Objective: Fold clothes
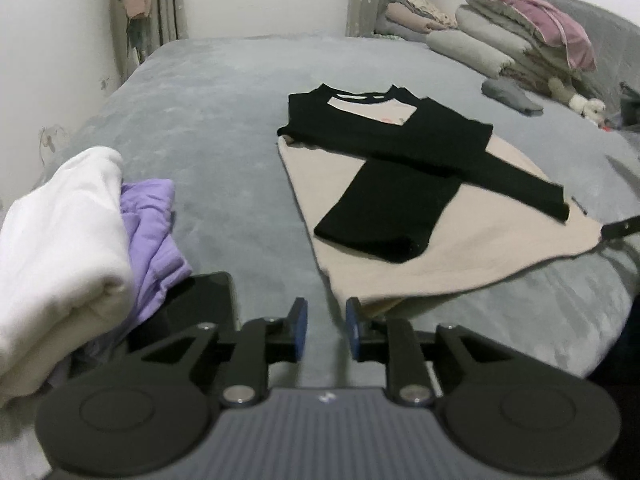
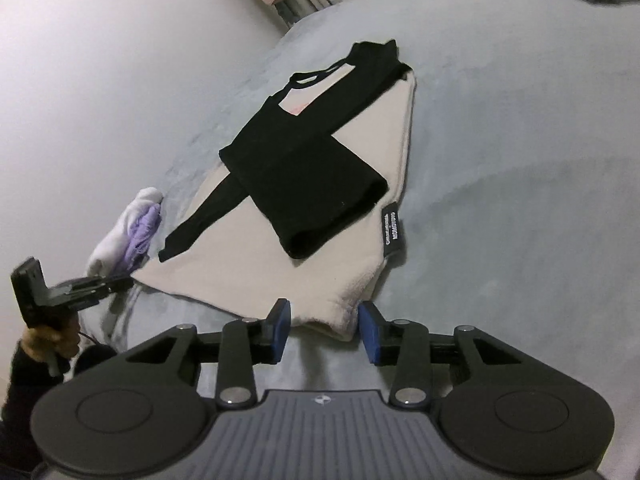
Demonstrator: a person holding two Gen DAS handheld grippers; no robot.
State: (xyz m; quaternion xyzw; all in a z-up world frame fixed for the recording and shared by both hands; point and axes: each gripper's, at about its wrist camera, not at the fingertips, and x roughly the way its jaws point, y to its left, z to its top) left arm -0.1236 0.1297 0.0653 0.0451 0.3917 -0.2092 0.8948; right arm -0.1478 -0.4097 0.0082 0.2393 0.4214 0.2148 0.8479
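A beige shirt with black sleeves (image 1: pixel 460 240) lies flat on the grey bed (image 1: pixel 220 140), both black sleeves (image 1: pixel 384 208) folded across its body. It also shows in the right wrist view (image 2: pixel 256 264). My left gripper (image 1: pixel 326 330) is open and empty, just before the shirt's near hem corner. My right gripper (image 2: pixel 324 332) is open, its jaws either side of the shirt's other hem corner (image 2: pixel 340 320), not closed on it. The left gripper also shows in the right wrist view (image 2: pixel 116 282), at the far hem corner.
A folded white garment (image 1: pixel 60 248) and a purple one (image 1: pixel 156 236) lie at the bed's left edge, by a black phone (image 1: pixel 196 312). Stacked pillows and quilts (image 1: pixel 520 36) sit at the far right. A grey cloth (image 1: pixel 510 94) lies near them. Walls border the bed's left and far sides.
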